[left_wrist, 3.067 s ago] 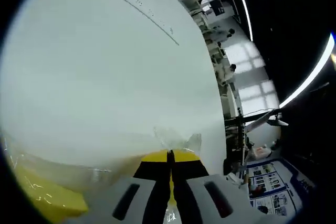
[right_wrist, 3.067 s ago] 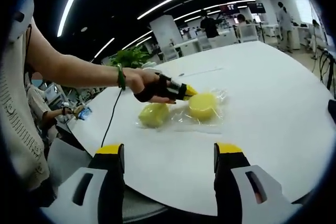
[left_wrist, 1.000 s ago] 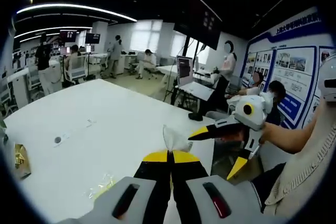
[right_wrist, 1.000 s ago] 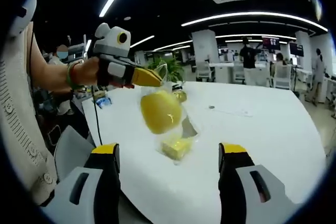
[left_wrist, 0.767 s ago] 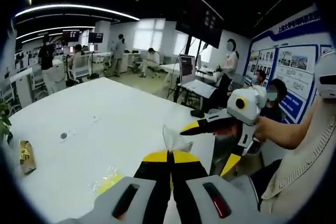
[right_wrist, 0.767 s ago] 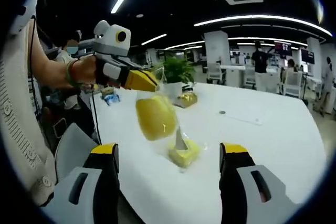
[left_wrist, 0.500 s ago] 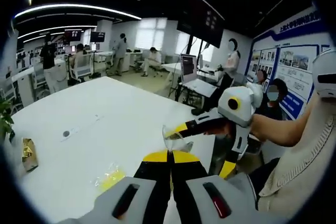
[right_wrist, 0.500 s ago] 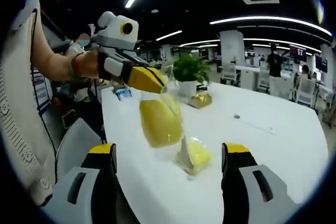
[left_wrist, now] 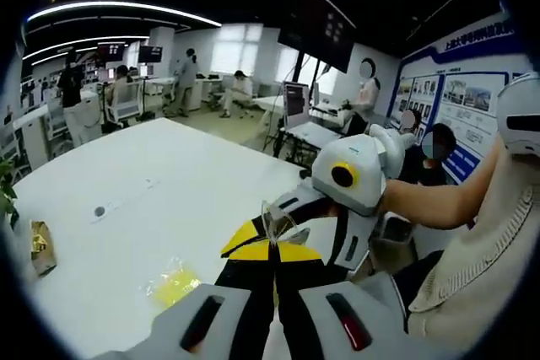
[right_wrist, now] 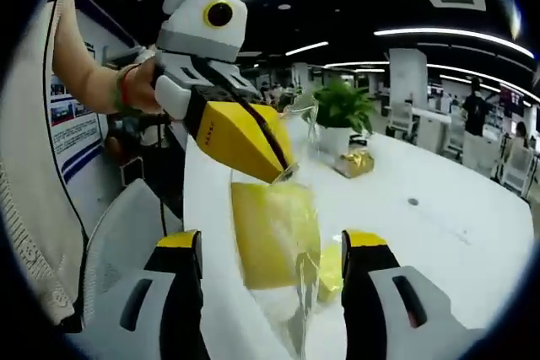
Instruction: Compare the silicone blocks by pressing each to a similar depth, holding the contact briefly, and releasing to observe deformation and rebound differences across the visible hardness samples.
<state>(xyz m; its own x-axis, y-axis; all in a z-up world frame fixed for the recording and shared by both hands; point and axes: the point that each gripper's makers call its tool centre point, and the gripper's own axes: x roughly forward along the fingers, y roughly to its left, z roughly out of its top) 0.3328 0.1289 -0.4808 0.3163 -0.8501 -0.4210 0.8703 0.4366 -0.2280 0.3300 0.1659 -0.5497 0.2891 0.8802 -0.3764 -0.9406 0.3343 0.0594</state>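
Note:
My left gripper (left_wrist: 272, 246) is shut on the top edge of a clear plastic bag (left_wrist: 274, 218) and holds it up over the white table (left_wrist: 126, 200). In the right gripper view the left gripper (right_wrist: 283, 166) comes in from the upper left. The bag (right_wrist: 295, 292) hangs below it with a yellow silicone block (right_wrist: 272, 233) inside. A second yellow block (right_wrist: 329, 271) sits lower in the bag, seen near the table (left_wrist: 173, 282). My right gripper (right_wrist: 272, 246) is open, its jaws on either side of the hanging block. It also reaches in close from the right (left_wrist: 294, 246).
A potted plant (right_wrist: 342, 107) and a gold-wrapped item (right_wrist: 354, 162) stand further back on the table (right_wrist: 439, 233); the gold item (left_wrist: 38, 246) lies at the far left. People sit and stand at desks behind. A grey chair (right_wrist: 126, 233) stands beside the table edge.
The left gripper has lifted the bag off the table. The right gripper has closed in, and the hanging block now sits between its open jaws.

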